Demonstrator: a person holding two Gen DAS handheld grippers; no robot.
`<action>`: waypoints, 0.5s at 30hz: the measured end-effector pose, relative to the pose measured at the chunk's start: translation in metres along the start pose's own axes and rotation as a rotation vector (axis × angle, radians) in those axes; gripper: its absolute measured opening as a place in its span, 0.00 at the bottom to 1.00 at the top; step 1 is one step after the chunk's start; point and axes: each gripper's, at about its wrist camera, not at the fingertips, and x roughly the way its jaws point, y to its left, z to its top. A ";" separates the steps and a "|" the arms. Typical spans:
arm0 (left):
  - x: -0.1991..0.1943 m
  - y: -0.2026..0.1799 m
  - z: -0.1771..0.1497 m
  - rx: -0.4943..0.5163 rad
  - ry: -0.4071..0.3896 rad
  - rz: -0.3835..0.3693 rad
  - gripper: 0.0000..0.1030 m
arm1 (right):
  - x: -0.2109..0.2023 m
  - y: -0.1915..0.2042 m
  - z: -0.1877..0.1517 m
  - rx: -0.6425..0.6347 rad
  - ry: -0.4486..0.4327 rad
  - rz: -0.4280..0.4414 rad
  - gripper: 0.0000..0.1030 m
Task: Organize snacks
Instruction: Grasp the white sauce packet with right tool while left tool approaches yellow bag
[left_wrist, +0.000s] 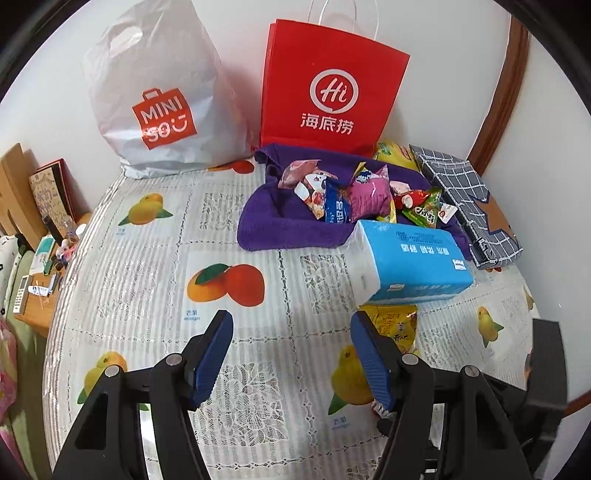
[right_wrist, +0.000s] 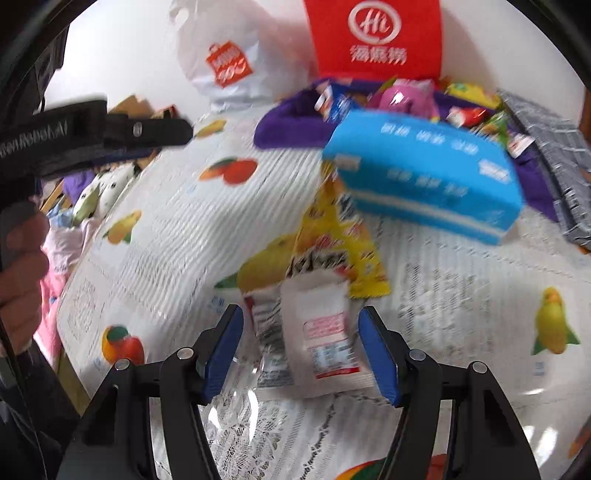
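Left wrist view: my left gripper (left_wrist: 291, 354) hangs with its jaws spread over bare fruit-print tablecloth (left_wrist: 155, 266), nothing between the blue pads. The snack pile (left_wrist: 365, 199) lies on a purple cloth (left_wrist: 288, 225) at about one o'clock from the fingertips; a blue tissue pack (left_wrist: 410, 262) leans across its near edge, and a yellow snack bag (left_wrist: 395, 325) pokes out beneath the pack, just beside my right-hand finger. A white plastic bag (left_wrist: 155, 96) stands at eleven o'clock and a red paper bag (left_wrist: 332, 85) at twelve, both against the wall.

Right wrist view (blurred): my right gripper (right_wrist: 301, 354) is spread around a white sachet (right_wrist: 321, 332) that lies between the pads; I see a gap on each side, so I judge it not yet pinched. A second printed packet (right_wrist: 269, 332) sits partly under the sachet at its nine o'clock edge.

Risks, as I judge them:
(a) Closing now may catch both flat packets, or only a corner, and one could slide out on lifting.
(b) The sachet lies flat on the lace cloth; the pads may scrape the cloth and bunch it, shifting everything resting on it.
(c) The yellow bag at twelve o'clock overlaps the sachet's far end; dragging it could unseat the tilted tissue pack.
(d) The blur itself suggests haste; I cannot confirm the pads are centred.
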 end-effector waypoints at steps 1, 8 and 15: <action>0.002 0.000 -0.001 0.000 0.004 -0.002 0.62 | 0.002 0.001 -0.002 -0.008 -0.002 -0.007 0.64; 0.009 0.003 -0.003 -0.023 0.013 -0.009 0.62 | 0.002 0.024 -0.021 -0.171 -0.086 -0.156 0.55; 0.021 -0.007 -0.010 -0.009 0.027 -0.033 0.62 | -0.041 0.004 -0.022 -0.116 -0.178 -0.127 0.52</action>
